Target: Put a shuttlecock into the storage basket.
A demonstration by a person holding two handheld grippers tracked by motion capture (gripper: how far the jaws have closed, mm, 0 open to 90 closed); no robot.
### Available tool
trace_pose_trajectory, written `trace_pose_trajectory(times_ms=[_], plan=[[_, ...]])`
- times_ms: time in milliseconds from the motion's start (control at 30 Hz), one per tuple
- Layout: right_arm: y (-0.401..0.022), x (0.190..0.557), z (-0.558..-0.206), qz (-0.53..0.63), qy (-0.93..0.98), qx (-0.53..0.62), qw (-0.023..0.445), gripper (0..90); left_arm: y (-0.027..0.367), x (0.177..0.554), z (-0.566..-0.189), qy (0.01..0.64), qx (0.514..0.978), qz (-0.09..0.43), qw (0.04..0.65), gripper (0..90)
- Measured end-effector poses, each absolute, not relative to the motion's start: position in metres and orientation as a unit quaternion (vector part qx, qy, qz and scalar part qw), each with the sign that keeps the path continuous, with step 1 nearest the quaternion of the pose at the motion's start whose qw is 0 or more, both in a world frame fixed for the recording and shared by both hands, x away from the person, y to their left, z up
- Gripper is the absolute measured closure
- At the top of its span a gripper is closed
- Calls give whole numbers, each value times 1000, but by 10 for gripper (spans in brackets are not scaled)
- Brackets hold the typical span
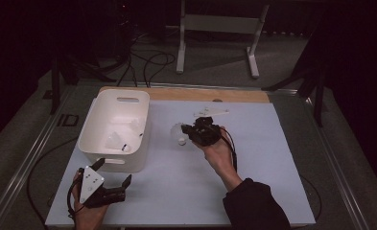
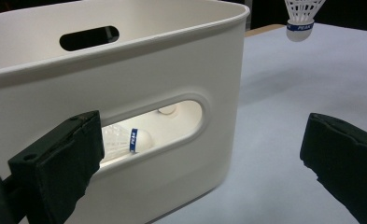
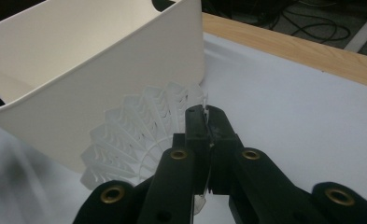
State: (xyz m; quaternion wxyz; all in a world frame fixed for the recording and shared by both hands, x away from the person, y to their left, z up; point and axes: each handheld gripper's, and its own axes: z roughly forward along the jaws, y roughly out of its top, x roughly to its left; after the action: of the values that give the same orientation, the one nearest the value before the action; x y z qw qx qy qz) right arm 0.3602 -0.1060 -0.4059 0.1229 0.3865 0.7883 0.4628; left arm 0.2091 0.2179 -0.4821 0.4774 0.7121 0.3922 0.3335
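While the right gripper [image 1: 192,132] hangs above the middle of the table [image 1: 253,191], its jaws are clenched on the thin rim of a shuttlecock [image 1: 178,132]. In the right gripper view the shuttlecock [image 3: 139,135] shows a white plastic skirt, a flared cone of fine lattice ribs, pinched at its edge between the 2 flat black jaws. Its rounded white tip points toward the bin [image 1: 91,139], and the left gripper view catches the same shuttlecock [image 2: 300,18] in the air, with a blue band round its tip.

That bin is smooth white plastic, box-shaped with rounded corners and a rolled rim, and has an oval handle slot cut in each end wall. More shuttlecocks lie inside; 1 [image 2: 127,140] shows through the near slot in the left gripper view, lattice skirt and blue-banded tip alike.

Near the bin's closest corner, at the table's front left, the left gripper [image 1: 113,174] has its jaws released and spread wide with nothing between them; the blocky pads look matte and foam-like.

A pale, matte sheet covers the table, leaving a strip of bare wood [image 1: 195,94] along the far edge. Some small white pieces [image 1: 211,113] lie near that strip. Right of the bin, the sheet is broad and open to its right and front edges.
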Motion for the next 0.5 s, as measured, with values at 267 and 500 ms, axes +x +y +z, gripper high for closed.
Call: trace_pose_trajectory(times_ms=[267,500], plan=[[-104,362,-402,466,785,387,128,899,218,209,-482,392,712,334,478,2],[-104,364,-402,468,783,389,129,899,218,209,-482,392,712,333,477,2]])
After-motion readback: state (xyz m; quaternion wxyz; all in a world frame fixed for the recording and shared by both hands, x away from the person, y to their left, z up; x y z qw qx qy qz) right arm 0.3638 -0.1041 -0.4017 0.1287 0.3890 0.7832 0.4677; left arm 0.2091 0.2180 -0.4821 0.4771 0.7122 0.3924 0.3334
